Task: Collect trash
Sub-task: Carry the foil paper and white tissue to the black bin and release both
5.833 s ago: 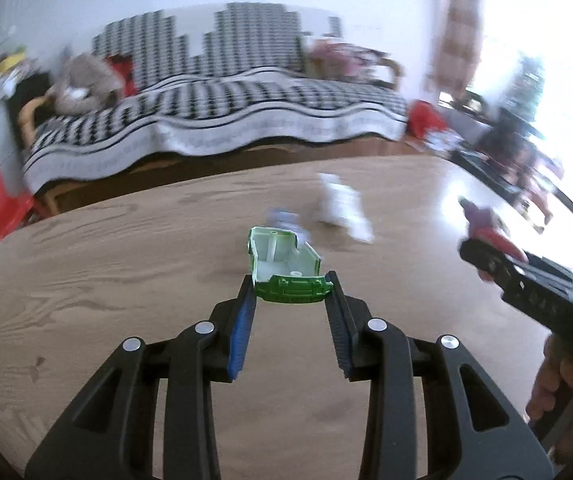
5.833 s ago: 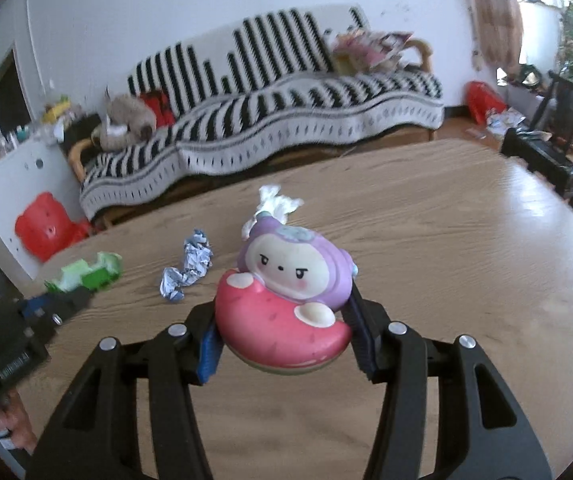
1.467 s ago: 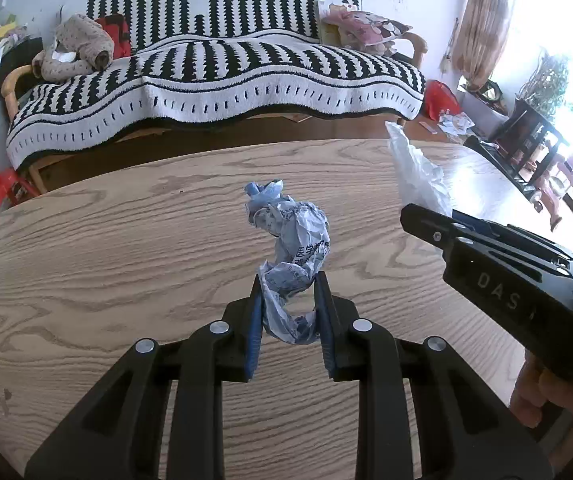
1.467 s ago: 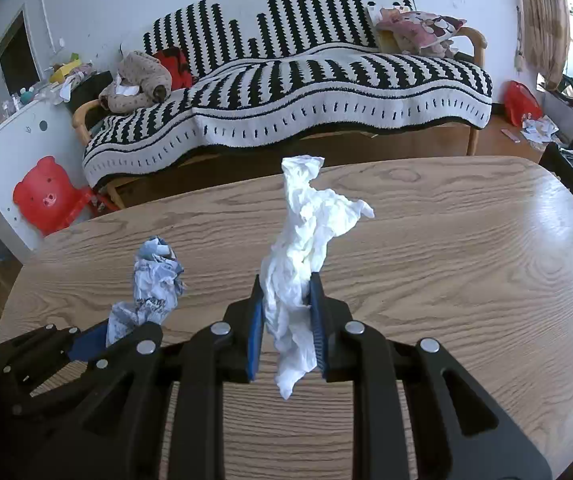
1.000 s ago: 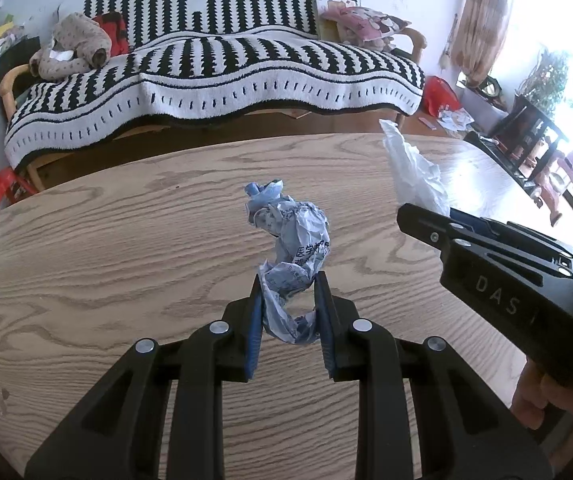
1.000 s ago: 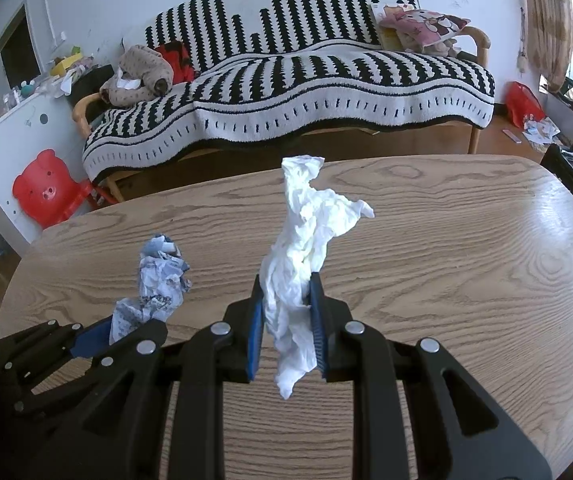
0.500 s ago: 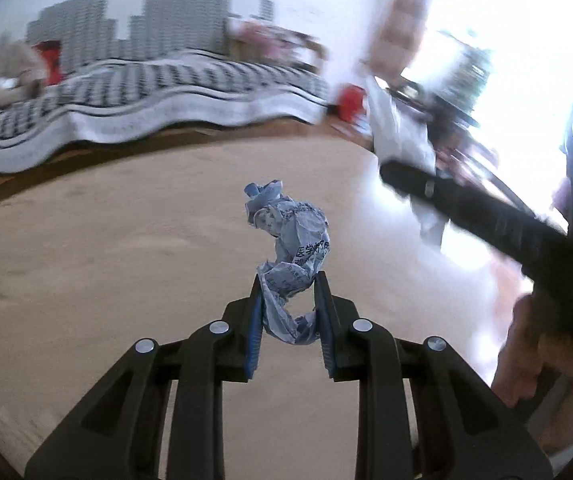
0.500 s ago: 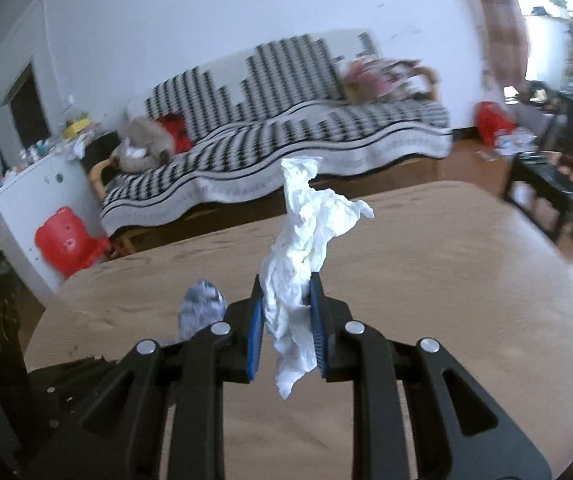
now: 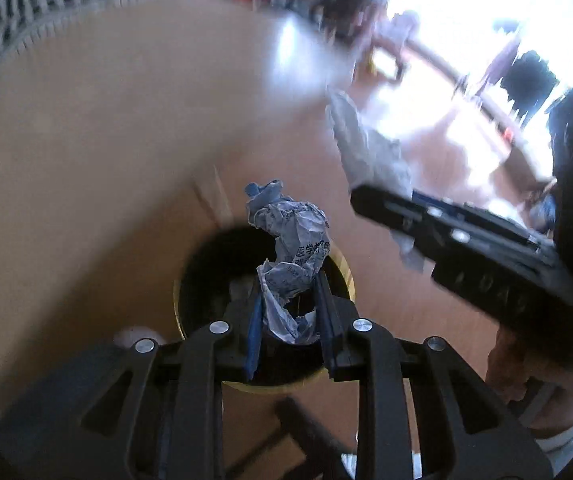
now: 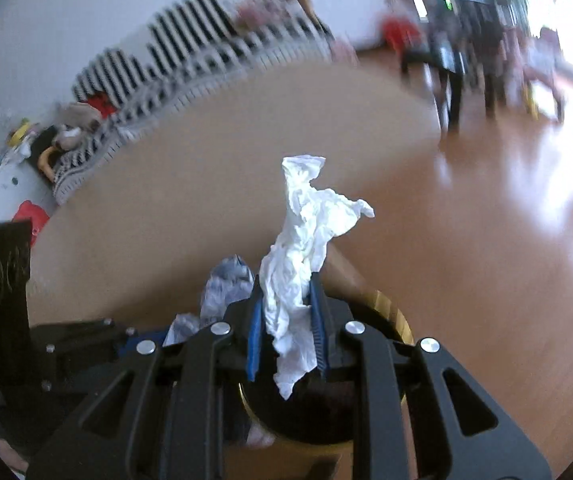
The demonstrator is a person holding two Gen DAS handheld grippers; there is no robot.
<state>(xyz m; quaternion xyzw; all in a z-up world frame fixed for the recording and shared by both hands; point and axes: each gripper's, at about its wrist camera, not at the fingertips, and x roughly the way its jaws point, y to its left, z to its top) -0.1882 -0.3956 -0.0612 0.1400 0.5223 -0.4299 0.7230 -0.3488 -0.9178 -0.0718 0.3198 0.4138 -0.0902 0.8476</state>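
My left gripper [image 9: 289, 322] is shut on a crumpled printed paper ball [image 9: 292, 248], held right above the dark mouth of a yellow-rimmed trash bin [image 9: 344, 276] on the floor. My right gripper [image 10: 285, 326] is shut on a twisted white tissue [image 10: 306, 248], also over the trash bin [image 10: 386, 308]. In the left wrist view the right gripper [image 9: 382, 204] reaches in from the right with the tissue [image 9: 366, 148]. The paper ball [image 10: 226, 284] and the left gripper's black body show at the lower left of the right wrist view.
The round wooden table [image 9: 106, 120] fills the left of both views, its edge curving just beside the bin. A striped sofa [image 10: 190, 40] stands behind. Dark chairs [image 10: 458, 60] and glossy wooden floor [image 10: 506, 220] lie to the right. A person's hand [image 9: 526, 372] grips the right tool.
Both grippers have swung off the tabletop to the right and tilted down, carrying the paper ball and the tissue; the trash bin has come into view beneath them.
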